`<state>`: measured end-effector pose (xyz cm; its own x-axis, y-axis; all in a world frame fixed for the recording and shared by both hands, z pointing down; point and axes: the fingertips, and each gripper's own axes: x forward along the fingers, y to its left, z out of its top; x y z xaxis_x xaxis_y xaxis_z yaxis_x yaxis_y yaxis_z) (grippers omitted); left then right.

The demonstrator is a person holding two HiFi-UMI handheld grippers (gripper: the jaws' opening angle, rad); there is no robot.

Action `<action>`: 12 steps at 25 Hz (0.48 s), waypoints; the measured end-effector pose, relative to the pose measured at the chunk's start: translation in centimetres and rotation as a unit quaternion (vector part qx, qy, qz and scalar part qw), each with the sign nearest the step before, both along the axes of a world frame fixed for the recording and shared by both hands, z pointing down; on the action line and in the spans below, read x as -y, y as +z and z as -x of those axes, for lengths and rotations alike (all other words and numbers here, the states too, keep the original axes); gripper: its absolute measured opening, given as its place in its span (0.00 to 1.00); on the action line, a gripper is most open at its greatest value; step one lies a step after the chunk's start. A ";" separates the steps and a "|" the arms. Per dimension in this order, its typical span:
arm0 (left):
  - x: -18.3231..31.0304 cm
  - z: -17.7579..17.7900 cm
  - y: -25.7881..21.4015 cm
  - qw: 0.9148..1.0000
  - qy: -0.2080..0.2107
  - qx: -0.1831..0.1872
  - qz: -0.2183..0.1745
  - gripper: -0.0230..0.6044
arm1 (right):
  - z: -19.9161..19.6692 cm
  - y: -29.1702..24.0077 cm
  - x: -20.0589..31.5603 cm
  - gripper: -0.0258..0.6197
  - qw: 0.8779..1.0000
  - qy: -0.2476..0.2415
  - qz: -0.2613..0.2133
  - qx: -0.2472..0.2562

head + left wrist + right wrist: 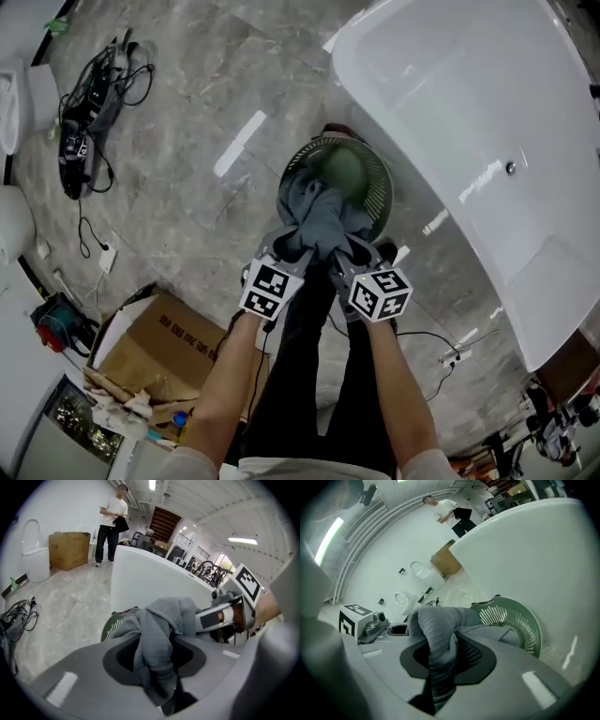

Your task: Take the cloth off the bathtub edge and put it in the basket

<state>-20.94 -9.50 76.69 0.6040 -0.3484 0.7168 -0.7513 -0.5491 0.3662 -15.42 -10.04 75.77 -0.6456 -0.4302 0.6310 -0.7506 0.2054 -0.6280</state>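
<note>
A grey cloth (320, 222) hangs bunched between my two grippers, over the near side of a round green basket (376, 180) on the floor beside the white bathtub (487, 122). My left gripper (283, 251) is shut on one fold of the cloth (157, 653). My right gripper (345, 257) is shut on another fold of the cloth (438, 653). Part of the cloth drapes into the basket (520, 620). In the left gripper view the basket (113, 623) shows behind the cloth, with the right gripper (225, 616) beside it.
A cardboard box (155, 352) with rags lies on the floor at the lower left. Cables (89, 112) lie at the upper left, and a power strip (450, 354) at the right. A person (110, 524) stands far off near a toilet (35, 550) and another box.
</note>
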 end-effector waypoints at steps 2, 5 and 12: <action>1.1 -0.6 1.1 1.000 0.010 0.001 0.004 0.33 | -0.8 1.1 1.1 0.15 1.000 0.003 0.002 -0.008; 2.6 -2.0 2.9 1.000 0.024 -0.001 0.008 0.33 | -2.4 2.9 2.7 0.15 0.999 -0.002 -0.004 -0.036; 4.1 -2.2 8.0 1.000 0.020 0.003 0.010 0.34 | -3.0 7.6 5.1 0.15 0.996 -0.033 -0.024 -0.075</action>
